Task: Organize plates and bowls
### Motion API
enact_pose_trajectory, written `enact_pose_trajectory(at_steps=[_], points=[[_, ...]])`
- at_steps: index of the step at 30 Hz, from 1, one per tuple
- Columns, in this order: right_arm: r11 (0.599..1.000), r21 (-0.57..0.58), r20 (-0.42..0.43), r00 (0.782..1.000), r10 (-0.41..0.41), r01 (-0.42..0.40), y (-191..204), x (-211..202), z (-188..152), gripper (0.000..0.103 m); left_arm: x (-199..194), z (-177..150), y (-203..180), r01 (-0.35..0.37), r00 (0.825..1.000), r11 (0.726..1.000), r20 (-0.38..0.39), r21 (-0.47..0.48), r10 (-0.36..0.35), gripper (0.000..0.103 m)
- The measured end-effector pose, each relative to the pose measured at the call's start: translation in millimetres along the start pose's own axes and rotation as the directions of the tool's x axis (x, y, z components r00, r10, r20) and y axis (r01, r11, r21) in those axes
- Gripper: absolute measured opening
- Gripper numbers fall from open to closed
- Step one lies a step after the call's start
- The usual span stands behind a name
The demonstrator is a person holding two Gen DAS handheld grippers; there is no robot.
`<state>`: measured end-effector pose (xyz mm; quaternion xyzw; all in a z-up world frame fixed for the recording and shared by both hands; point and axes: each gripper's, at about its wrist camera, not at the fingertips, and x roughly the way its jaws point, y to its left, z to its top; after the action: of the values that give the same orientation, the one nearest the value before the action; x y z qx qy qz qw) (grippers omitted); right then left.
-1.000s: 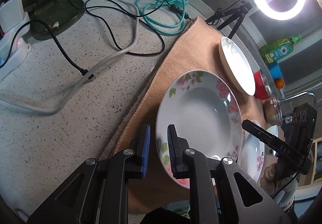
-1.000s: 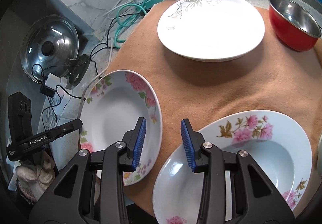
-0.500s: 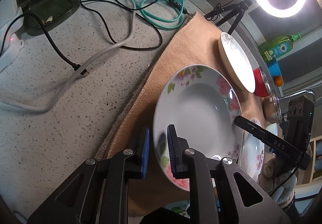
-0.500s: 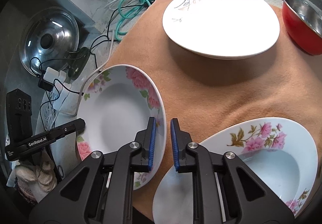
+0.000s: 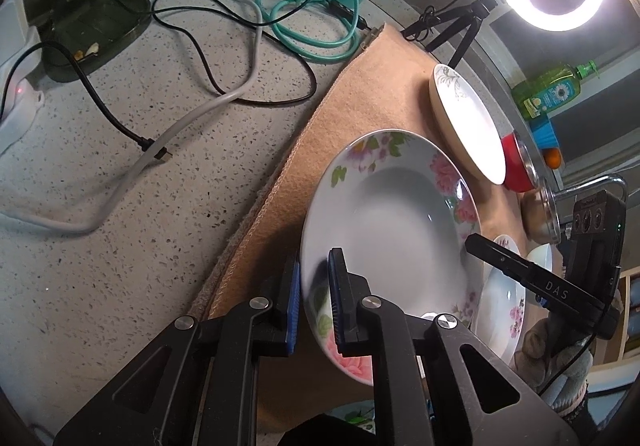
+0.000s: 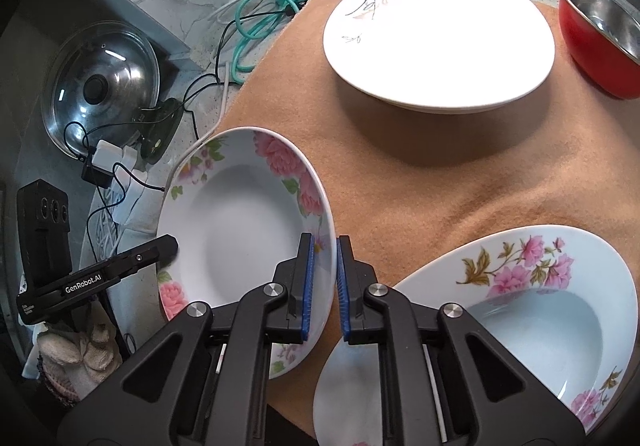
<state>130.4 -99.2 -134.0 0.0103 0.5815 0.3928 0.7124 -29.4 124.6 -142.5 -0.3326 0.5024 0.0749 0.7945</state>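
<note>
Grippers, left gripper [image 5: 314, 302] and right gripper [image 6: 323, 286], are pinching opposite rims of the rose plate [image 6: 240, 230], tilting beside the second floral plate [image 6: 540, 310].

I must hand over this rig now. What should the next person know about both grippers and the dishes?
Left gripper: shut on the near-left rim of the peony plate.
Right gripper: shut on the same plate's opposite rim. The plate looks tilted, its left part out past the cloth edge.
Other dishes on the orange cloth: pink-flower plate at near right, white plate at the back, red bowl beside it.
Done: plate gripped by both.
Left: set it on a matching plate, probably the pink-flower one, then sort the bowls.
</note>
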Motion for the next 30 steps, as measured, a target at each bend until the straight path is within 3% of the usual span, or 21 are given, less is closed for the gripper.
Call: enact_pose_trajectory(at_steps=[13,30], points=[[0.998,0.069,0.071,0.997,0.006,-0.011,-17.8,-47.5,-16.2,0.011,-10.8,6.8,-35.8,0.042,0.999,0.996,0.013,0.079,-0.043,0.012],[0.965,0.255,0.123,0.987,-0.098,0.064,-83.9,-107.3,-70.6,0.011,26.9,-8.6,-114.1,0.124,0.988,0.954,-0.120,0.272,-0.094,0.012]])
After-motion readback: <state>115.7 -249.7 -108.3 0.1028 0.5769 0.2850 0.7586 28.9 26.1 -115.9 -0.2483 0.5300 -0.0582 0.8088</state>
